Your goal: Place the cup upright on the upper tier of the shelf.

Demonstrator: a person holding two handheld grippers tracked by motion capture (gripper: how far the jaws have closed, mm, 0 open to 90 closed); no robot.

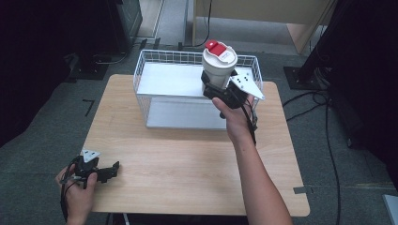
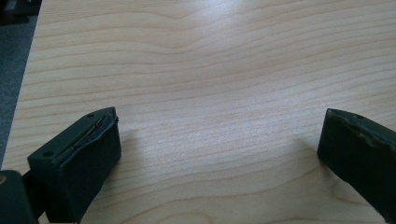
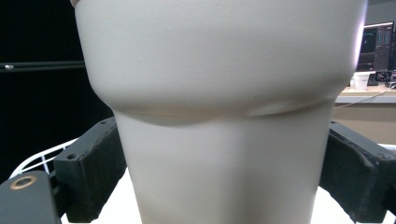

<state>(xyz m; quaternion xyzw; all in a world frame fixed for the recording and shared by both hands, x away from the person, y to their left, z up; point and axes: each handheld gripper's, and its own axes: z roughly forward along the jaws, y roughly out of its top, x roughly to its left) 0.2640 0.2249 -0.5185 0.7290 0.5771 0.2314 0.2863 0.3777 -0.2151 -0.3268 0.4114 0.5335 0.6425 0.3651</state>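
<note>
Care is what the step in hand calls for, judged to be the setting of a held cup into the wire basket. Nearest the person, the left gripper (image 1: 111, 169) is rested on the front left corner of the counter (image 1: 187, 164), its jaws spread wide with nothing but wood grain between them. Farther in, the right gripper (image 1: 217, 86) is clamped on the lower part of the beige cup (image 1: 219, 65), both pads pressed against its tapered wall below a raised band. The cup, topped by a white lid with a red flap (image 1: 216, 46), is held upright in the air above the right end of the white wire basket (image 1: 145, 79). For a clean placement, the cup should be kept upright and brought down inside the basket's rim, well clear of the wires; the grip should be eased only once the base is borne by the basket's floor.

The counter is of pale wood grain with rounded corners. Around it, grey carpet is seen, with black cables trailing to the right and what may be dark equipment stands beyond, though the far edges are too dim for certainty.
</note>
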